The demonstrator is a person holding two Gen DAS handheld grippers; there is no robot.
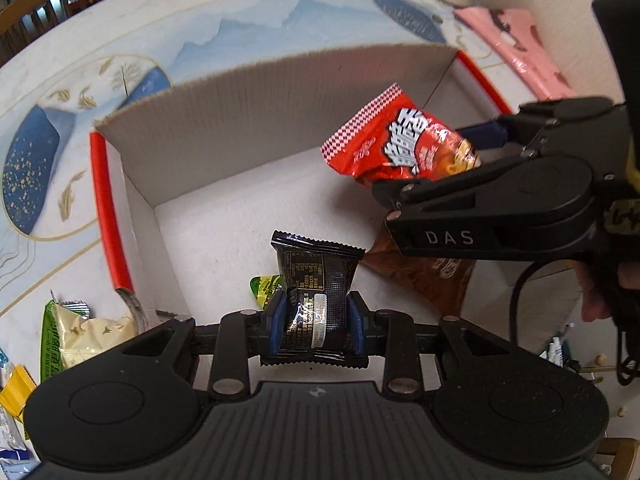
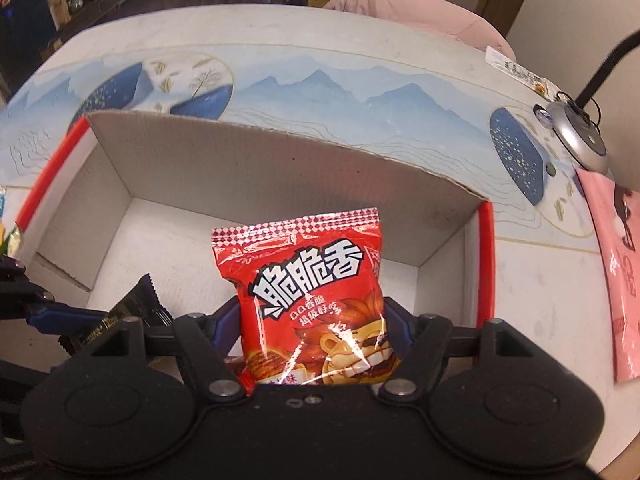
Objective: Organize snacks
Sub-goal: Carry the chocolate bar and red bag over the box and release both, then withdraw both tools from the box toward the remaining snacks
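One cardboard box (image 1: 224,128), open top, red trim, sits on the counter (image 1: 248,16). Two packets in my grippers, one each. In the box already: one brown packet (image 1: 424,276) low right under my right gripper, plus one green packet (image 1: 264,286) peeking out behind the black one. More packets lie outside at lower left of the left view, too cut off to count.

Black packet (image 1: 316,300): long axis runs up the frame, top seal pointing into the box, middle of the left view. Red packet (image 2: 316,304): upright in the right view, checkered seal at top, centre frame over the box floor.

My left gripper (image 1: 316,322) is narrowly parted, pads clamped on the black packet's sides. My right gripper (image 2: 314,320) is about half open, pads pressed on the red packet's lower half.
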